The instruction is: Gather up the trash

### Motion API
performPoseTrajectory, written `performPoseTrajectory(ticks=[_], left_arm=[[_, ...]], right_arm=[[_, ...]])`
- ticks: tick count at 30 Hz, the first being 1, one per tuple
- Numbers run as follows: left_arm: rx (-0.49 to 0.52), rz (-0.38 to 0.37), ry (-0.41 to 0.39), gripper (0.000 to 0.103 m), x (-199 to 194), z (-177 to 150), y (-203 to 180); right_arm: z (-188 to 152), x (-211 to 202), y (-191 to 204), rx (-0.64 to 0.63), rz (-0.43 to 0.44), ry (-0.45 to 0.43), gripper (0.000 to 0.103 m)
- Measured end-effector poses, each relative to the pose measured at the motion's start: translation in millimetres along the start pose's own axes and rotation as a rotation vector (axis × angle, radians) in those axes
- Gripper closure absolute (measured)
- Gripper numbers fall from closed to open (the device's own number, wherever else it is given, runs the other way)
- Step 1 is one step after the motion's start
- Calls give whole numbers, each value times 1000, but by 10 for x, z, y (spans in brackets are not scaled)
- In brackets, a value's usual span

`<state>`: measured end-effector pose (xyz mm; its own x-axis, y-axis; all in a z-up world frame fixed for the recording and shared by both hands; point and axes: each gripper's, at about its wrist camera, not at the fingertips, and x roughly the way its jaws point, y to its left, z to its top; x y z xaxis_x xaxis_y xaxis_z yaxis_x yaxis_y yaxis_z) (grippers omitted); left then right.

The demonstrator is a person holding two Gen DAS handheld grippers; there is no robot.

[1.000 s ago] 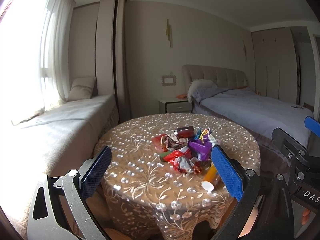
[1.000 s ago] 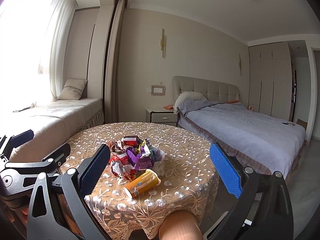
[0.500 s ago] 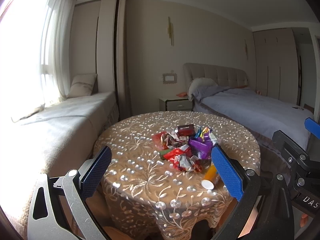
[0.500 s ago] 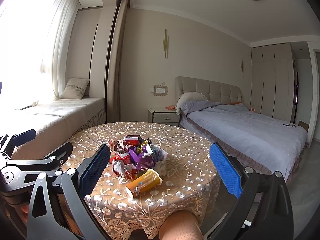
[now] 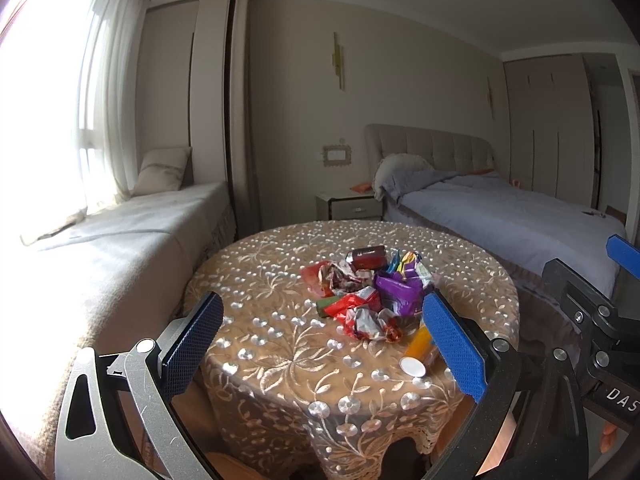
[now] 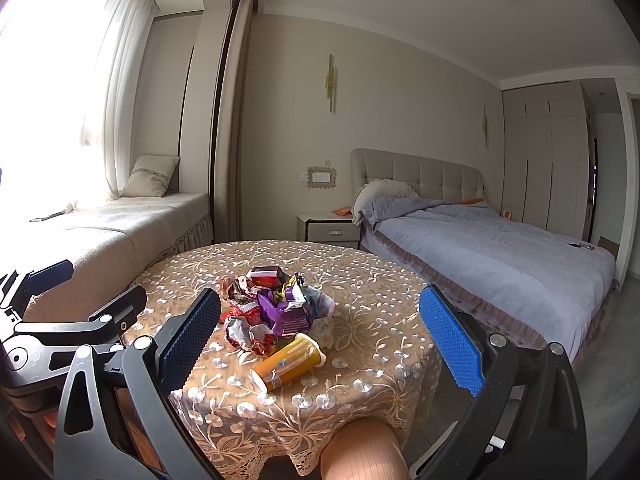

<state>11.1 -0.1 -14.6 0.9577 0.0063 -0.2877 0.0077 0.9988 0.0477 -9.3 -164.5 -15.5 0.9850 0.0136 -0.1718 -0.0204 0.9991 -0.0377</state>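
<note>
A heap of crumpled wrappers [image 5: 360, 292] lies in the middle of a round table [image 5: 280, 344] with a beige lace cloth. It holds a purple bag [image 5: 400, 292], red foil pieces and a dark red box [image 5: 366, 256]. An orange tube [image 5: 418, 350] with a white cap lies on its side at the near edge of the heap. The heap [image 6: 272, 308] and the tube [image 6: 288, 364] also show in the right wrist view. My left gripper [image 5: 320, 344] is open and empty, short of the table. My right gripper [image 6: 320, 344] is open and empty, also short of it.
A bed [image 6: 500, 248] with a grey cover stands to the right, a nightstand [image 6: 328, 230] behind the table, and a window bench [image 5: 120, 248] with a cushion to the left. A knee [image 6: 360, 452] shows below the table edge.
Both grippers have risen slightly and edged nearer the table. The trash has not moved. Both stay open.
</note>
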Motion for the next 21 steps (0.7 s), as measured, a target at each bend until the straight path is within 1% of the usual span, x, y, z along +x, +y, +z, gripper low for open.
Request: performPoseTrajectory(ticks=[10,14,19,21], left_arm=[[4,5,9,5,18,-21,-12],[14,1,21,5,85,-45,-35],[18,-49,70,5,284,-163,-60],[31,-49,94,5,382,-226,-77]], right_arm=[[-12,25,0,-3,-4,6,4],[-48,88,-14,2,4,22,4],[-159,230,-63,-4,6,53,4],[-218,322,-88,-6,4,74,4]])
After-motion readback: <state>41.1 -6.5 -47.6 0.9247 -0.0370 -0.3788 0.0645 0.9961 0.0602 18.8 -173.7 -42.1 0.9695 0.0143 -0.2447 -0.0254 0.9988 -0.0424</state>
